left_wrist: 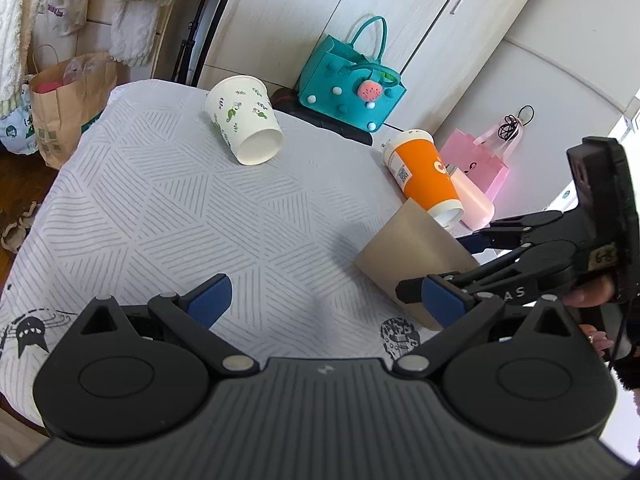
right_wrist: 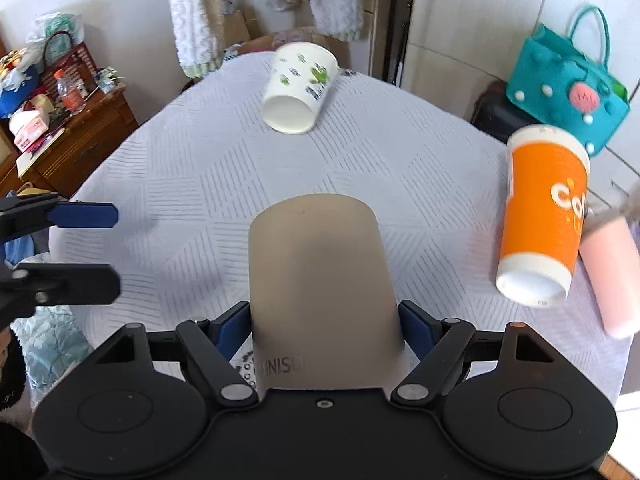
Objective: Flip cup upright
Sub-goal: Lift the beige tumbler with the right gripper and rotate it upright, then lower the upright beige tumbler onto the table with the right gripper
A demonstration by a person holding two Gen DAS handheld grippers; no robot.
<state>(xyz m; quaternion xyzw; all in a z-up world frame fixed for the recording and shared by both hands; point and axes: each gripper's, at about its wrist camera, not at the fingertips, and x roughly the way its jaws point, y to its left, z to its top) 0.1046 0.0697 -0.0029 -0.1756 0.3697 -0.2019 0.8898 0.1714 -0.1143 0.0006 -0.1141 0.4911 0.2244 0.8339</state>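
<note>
My right claw (right_wrist: 326,326) grips the tan cup (right_wrist: 320,276), whose mouth hides behind the claw body, over the counter (right_wrist: 200,168). My left claw (left_wrist: 326,300) hangs wide open, holding nothing.

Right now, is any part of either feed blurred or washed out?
Right wrist view: the orange cup and pink cup at the right edge are smeared; the tan cup between the right gripper fingers is sharp. Left wrist view: sharp, but blown out white at the right edge; fisheye bends the cupboard.
</note>
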